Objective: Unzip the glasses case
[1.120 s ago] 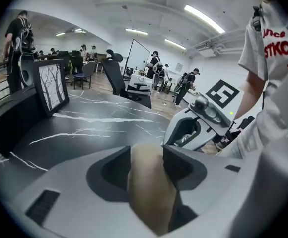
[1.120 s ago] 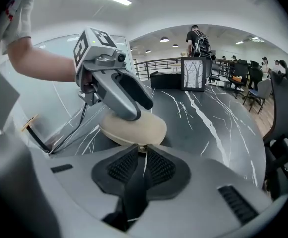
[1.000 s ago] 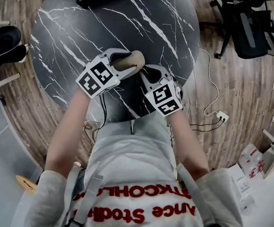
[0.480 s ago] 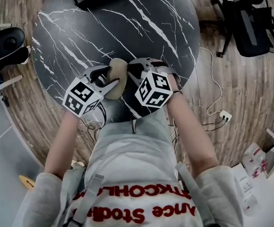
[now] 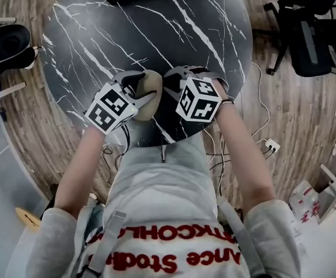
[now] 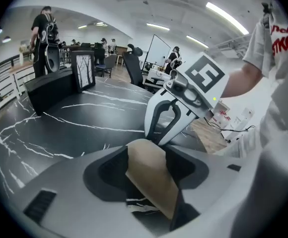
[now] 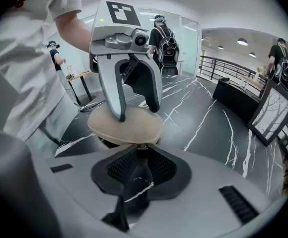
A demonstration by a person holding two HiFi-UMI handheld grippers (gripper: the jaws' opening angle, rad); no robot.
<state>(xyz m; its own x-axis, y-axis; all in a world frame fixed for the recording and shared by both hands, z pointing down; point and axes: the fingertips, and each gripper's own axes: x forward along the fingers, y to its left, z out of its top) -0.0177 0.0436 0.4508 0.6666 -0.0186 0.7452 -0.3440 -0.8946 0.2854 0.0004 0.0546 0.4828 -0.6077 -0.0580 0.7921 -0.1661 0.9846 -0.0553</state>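
Left claw (image 7: 138, 113), jaws just widened, clamps case (image 7: 126, 129); right claw (image 7: 140, 151) pinches pull (image 7: 141, 146) at case edge: firm that hold, draw steadily along seam.

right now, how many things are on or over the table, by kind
glasses case: 1
claws: 2, left claw, jaws just widened with the case between them, and right claw
framed picture: 1
black box: 1
total: 5
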